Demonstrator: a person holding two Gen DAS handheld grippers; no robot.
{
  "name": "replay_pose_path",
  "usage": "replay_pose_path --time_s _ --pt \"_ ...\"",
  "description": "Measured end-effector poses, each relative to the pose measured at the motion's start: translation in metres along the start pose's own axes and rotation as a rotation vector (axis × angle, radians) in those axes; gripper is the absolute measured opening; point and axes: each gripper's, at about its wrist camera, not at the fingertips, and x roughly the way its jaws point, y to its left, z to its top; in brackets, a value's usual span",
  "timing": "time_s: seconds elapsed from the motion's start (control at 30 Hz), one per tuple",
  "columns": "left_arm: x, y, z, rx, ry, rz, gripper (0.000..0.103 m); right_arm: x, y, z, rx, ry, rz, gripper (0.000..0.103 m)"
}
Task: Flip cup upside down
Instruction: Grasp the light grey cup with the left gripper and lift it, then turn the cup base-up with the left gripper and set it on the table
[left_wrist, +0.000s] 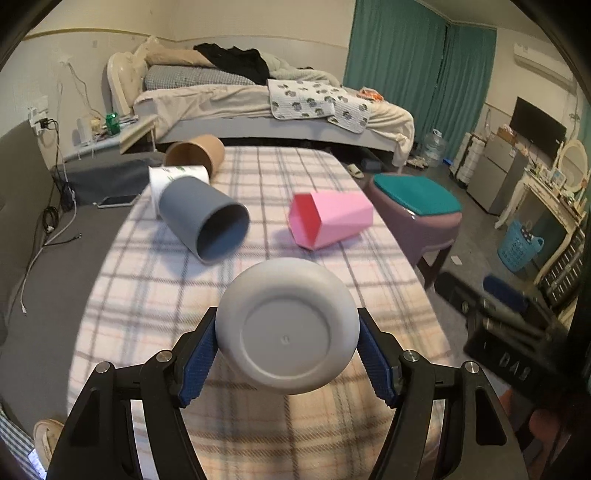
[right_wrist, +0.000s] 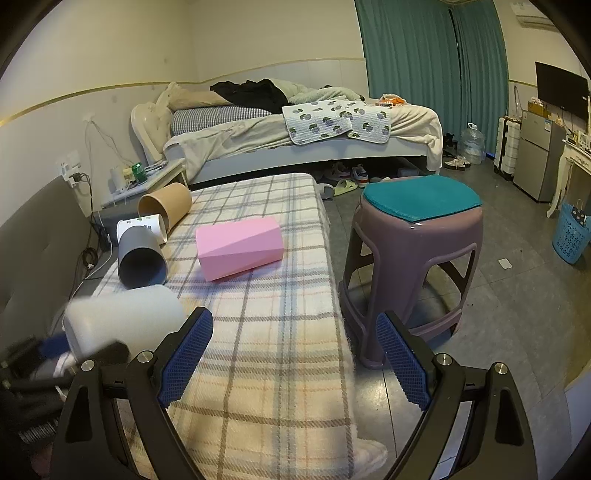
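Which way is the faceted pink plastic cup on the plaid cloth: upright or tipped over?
Tipped over. The faceted pink plastic cup lies on its side on the plaid cloth, its red-lined open mouth facing sideways.

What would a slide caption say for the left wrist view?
Left tongs grip a pale grey plastic cup, base toward camera, above a plaid blanket.

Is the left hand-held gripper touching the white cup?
Touching. In the left wrist view, both blue pads of the left hand-held gripper press against the sides of the white cup.
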Motion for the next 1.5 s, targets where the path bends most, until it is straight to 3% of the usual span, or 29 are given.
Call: replay_pose_path --time_s 0.4,0.77,0.97,1.5 --pt "0.008 0.017 0.022 -0.014 -0.016 0.041 0.072 0.002 0.001 -0.001 -0.002 -0.001 0.001 0.09" --pt "0.021 0.009 0.028 0.021 0.086 0.054 0.072 0.005 0.008 -0.004 -0.02 0.008 0.006 0.09" --pt "0.033 0.005 0.033 0.036 0.073 0.076 0.072 0.006 0.008 -0.004 -0.029 0.011 0.006 0.09" --pt "0.041 0.015 0.041 -0.01 0.06 0.044 0.074 0.005 0.006 -0.003 -0.025 0.008 0.007 0.09"
